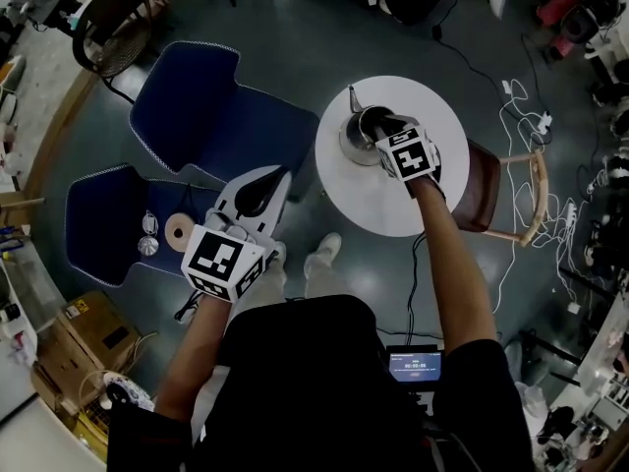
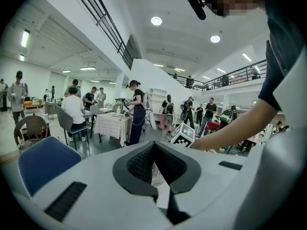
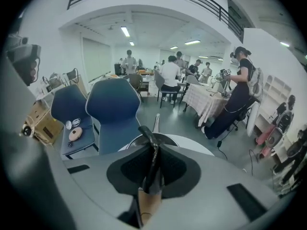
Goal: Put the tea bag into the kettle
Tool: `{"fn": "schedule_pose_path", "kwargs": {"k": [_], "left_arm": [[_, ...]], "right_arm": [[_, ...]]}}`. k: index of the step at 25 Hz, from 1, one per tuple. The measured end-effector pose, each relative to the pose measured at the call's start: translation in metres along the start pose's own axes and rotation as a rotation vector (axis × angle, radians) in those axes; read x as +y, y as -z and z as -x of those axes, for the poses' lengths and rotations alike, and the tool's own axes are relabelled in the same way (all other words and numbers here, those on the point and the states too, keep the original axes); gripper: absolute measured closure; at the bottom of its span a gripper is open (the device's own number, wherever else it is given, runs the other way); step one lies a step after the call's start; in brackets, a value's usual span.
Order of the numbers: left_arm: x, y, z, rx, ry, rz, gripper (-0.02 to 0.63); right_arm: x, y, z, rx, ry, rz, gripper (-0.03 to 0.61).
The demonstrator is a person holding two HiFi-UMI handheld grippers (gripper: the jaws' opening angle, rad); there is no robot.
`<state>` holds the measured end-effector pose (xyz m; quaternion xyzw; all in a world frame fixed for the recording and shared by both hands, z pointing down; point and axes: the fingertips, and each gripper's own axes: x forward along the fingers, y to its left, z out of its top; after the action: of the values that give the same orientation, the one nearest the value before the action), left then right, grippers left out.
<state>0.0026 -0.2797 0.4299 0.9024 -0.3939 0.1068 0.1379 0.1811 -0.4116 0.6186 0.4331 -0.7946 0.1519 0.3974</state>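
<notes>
A silver kettle (image 1: 356,134) with a long thin spout (image 3: 156,120) stands on the round white table (image 1: 393,200). My right gripper (image 1: 381,128) is shut on its black handle (image 3: 150,150), which runs up between the jaws in the right gripper view. My left gripper (image 1: 266,178) hovers over the person's lap, left of the table and well apart from the kettle. Its jaws are closed on a thin pale tea bag (image 2: 156,172), seen only in the left gripper view. The kettle's opening is hidden behind the right gripper.
Two blue chairs (image 1: 211,106) stand left of the table; the nearer one (image 1: 103,219) carries a tape roll (image 1: 180,231) and small items. A wooden chair with a brown seat (image 1: 491,190) is to the right. Cables (image 1: 521,126) lie on the floor. People and tables fill the hall.
</notes>
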Motion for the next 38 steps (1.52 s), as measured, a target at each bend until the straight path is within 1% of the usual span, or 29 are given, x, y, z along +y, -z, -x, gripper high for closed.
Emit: {"fn": "schedule_pose_path", "kwargs": {"k": [6,16,22,27,35,38], "left_arm": [[0.002,0.006,-0.001,0.008,-0.001,0.012,0.598],[0.008,0.006,-0.002,0.008,-0.015,0.023,0.598],[0.016,0.01,-0.004,0.014,-0.021,0.032,0.598],[0.017,0.01,-0.005,0.016,-0.024,0.035,0.598],[0.021,0.011,-0.007,0.018,-0.024,0.041,0.6],[0.018,0.011,-0.01,0.021,-0.018,0.038,0.598]], "right_arm": [[-0.002,0.004,-0.011,0.098,0.017,0.099,0.523],[-0.007,0.009,-0.024,0.23,0.012,0.248,0.523],[-0.002,0.002,-0.034,0.254,-0.013,0.311,0.523],[-0.003,0.01,-0.041,0.283,-0.04,0.318,0.523],[0.004,0.009,-0.049,0.279,-0.021,0.416,0.52],[0.003,0.009,-0.047,0.261,-0.021,0.419,0.506]]}}
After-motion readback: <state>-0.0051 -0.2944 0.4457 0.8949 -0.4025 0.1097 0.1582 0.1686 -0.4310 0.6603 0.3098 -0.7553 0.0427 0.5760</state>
